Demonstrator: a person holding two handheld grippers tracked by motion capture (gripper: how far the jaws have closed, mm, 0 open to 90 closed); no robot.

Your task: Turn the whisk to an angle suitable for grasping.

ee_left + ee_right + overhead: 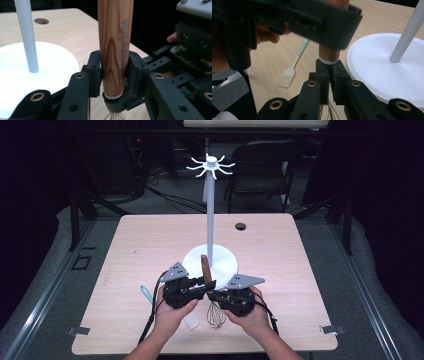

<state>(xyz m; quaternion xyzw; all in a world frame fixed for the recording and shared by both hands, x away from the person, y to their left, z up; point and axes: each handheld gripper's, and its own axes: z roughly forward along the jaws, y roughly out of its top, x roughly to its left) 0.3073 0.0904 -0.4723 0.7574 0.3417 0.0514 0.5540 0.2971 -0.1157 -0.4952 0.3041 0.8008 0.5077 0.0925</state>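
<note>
A whisk stands upright near the table's front edge, its wooden handle (204,266) up and its wire loops (215,315) hanging below. My left gripper (205,284) has a pad on each side of the handle (113,50), low on it. My right gripper (214,296) comes in from the other side. Its jaws (329,72) are shut on the whisk's neck just under the white collar (328,60), with the wires running down between them. Both hands are close together in front of the white stand's base (227,265).
The stand's thin pole (210,215) rises from the round base to a ring of hooks (211,166). A teal-handled brush (145,293) lies left of my left hand, and a white object (191,322) lies below that hand. A cable hole (241,226) sits at the far edge.
</note>
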